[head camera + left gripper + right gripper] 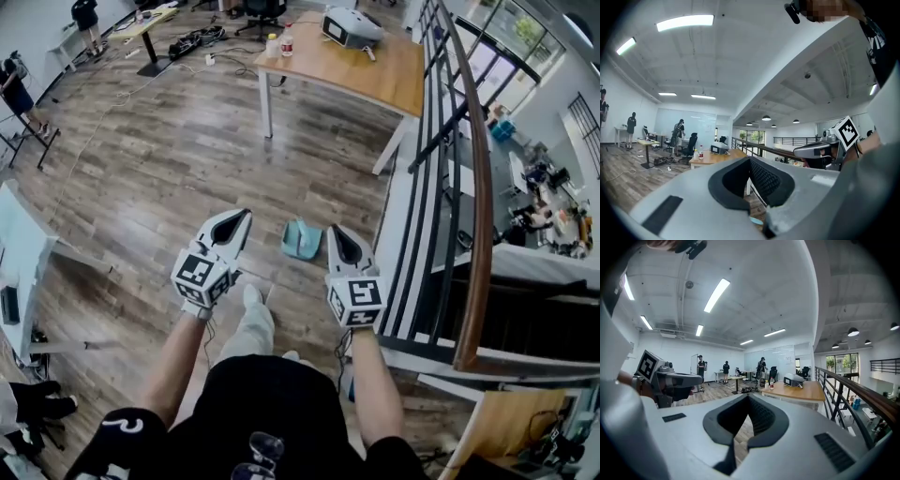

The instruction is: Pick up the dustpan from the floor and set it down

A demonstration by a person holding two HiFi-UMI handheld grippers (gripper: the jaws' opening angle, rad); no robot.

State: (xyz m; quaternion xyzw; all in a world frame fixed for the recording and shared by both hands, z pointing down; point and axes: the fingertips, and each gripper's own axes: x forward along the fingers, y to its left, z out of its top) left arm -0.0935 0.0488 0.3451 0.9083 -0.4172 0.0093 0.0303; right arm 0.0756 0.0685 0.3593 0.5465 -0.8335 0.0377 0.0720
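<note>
A light blue dustpan [302, 239] lies on the wood floor, seen in the head view just ahead of my two grippers and between them. My left gripper [245, 215] is held out level to the dustpan's left, its jaws together with nothing in them. On the other side my right gripper [334, 229] is shut and empty, its tip close beside the pan's right edge. A sliver of the dustpan [756, 221] shows below the left gripper [750, 161] in the left gripper view. From the right gripper [749, 399] I see only floor and the room.
A wooden table [375, 70] with a white device and bottles stands ahead. A black railing with a wooden handrail [480, 187] runs along the right. A white table [21, 253] is at the left. My shoe [253, 298] steps forward between the grippers. People stand far off at the left.
</note>
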